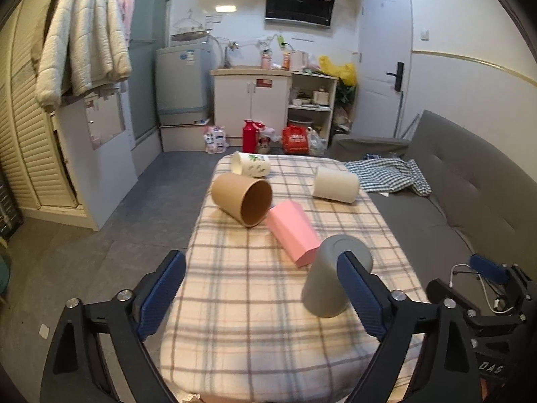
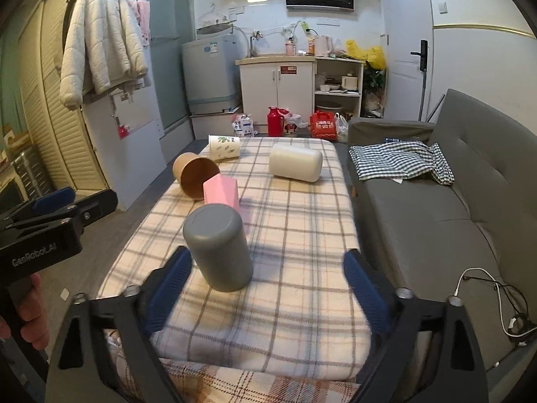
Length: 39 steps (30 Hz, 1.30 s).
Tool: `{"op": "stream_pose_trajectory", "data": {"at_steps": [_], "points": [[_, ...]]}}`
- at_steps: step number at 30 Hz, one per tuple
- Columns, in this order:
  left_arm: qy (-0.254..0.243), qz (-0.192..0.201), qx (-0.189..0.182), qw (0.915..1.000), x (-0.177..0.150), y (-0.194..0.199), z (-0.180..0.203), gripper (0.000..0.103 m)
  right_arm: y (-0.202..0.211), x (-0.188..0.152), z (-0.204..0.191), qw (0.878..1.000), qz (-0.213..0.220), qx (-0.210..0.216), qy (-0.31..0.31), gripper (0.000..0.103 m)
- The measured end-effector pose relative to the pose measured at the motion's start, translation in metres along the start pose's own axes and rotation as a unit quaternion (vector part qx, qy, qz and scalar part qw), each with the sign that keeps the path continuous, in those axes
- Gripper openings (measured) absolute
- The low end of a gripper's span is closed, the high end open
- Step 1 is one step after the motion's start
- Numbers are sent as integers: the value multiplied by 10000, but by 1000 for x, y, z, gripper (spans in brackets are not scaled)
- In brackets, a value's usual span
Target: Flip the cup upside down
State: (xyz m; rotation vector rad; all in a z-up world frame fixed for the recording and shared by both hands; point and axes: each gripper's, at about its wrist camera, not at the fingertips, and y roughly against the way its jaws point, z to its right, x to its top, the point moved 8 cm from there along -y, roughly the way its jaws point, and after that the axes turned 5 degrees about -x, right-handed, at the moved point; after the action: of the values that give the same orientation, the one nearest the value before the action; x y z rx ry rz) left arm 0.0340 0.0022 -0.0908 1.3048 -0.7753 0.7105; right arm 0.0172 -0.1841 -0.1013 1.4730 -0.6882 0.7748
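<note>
A grey cup stands upside down, base up, on the plaid-covered table; it also shows in the right wrist view. My left gripper is open and empty, its right finger just in front of the grey cup. My right gripper is open and empty, the grey cup just ahead of its left finger. A pink cup, a brown cup, a white leaf-print cup and a cream cup lie on their sides farther back.
A grey sofa with a checked cloth runs along the table's right side. A white cable lies on the sofa. The left gripper body shows at the left in the right wrist view. Cabinets and floor clutter stand beyond the table.
</note>
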Motion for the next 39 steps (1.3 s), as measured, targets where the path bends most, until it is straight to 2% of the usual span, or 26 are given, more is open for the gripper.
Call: {"op": "stream_pose_trajectory", "data": {"at_steps": [5,39], "points": [[-56,29,64,10000,-12,4,-1,103,-3,-3,-2,10000,-25,1,14,103],[-123,-150,-19,9998,-24,4,7,103,-8,-7,2,9999,-131,-80,-25,103]]}}
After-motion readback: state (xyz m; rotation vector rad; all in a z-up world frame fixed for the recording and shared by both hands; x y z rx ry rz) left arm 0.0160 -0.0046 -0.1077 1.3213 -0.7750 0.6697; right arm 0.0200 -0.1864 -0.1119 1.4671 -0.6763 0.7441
